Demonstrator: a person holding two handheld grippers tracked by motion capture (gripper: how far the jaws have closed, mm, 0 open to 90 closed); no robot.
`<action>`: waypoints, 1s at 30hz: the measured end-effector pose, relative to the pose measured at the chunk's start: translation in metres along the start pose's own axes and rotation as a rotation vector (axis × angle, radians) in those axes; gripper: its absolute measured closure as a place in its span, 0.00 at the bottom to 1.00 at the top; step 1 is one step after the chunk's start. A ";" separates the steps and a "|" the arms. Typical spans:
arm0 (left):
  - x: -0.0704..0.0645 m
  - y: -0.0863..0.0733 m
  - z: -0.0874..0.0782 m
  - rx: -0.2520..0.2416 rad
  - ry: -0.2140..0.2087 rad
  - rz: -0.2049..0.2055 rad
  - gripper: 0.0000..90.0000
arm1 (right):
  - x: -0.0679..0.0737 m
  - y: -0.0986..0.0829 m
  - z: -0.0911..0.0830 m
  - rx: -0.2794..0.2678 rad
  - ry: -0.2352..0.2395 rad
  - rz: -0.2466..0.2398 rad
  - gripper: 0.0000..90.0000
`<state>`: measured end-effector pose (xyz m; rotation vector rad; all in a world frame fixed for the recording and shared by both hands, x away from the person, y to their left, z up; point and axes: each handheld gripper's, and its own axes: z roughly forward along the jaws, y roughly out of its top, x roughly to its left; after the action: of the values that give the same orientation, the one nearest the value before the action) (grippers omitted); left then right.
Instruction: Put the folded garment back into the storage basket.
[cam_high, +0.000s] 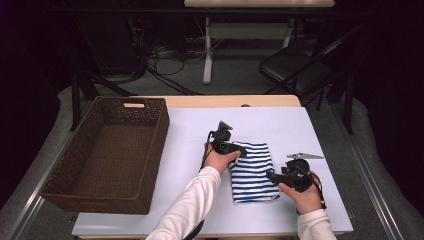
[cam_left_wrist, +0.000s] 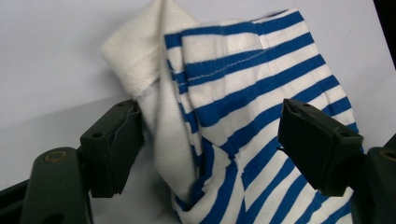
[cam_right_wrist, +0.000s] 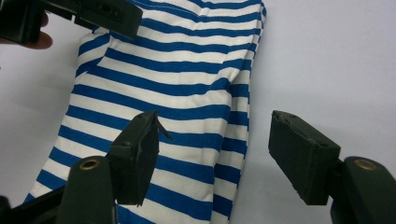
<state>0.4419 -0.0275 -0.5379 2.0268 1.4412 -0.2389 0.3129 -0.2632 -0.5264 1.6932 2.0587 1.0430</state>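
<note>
A folded blue-and-white striped garment (cam_high: 251, 173) lies on the white table cover, right of centre. My left gripper (cam_high: 242, 150) hovers at its far left corner, jaws open and straddling the cloth (cam_left_wrist: 243, 107), where a plain white ribbed edge (cam_left_wrist: 135, 56) sticks out. My right gripper (cam_high: 270, 176) sits at the garment's right edge, also open, one jaw over the stripes (cam_right_wrist: 177, 84) and the other over bare table. In the right gripper view the left gripper (cam_right_wrist: 100, 14) shows at the top left. Neither gripper holds anything.
A large empty brown wicker basket (cam_high: 65, 172) stands on the left of the table. The white cover (cam_high: 280, 125) spreads behind and to the right of the garment. A black chair (cam_high: 300, 67) and cables sit on the floor beyond the table.
</note>
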 end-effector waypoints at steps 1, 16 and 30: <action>-0.001 -0.001 0.002 0.002 -0.003 -0.007 0.25 | 0.000 0.000 0.000 -0.002 -0.001 0.000 0.37; -0.009 0.000 0.006 0.008 -0.001 0.002 0.26 | 0.001 0.000 0.002 0.008 0.009 0.001 0.38; 0.003 -0.001 0.002 -0.010 -0.020 -0.048 0.46 | 0.001 0.000 0.003 0.023 0.036 0.037 0.41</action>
<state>0.4423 -0.0257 -0.5412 1.9777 1.4765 -0.2709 0.3151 -0.2615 -0.5282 1.7418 2.0774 1.0729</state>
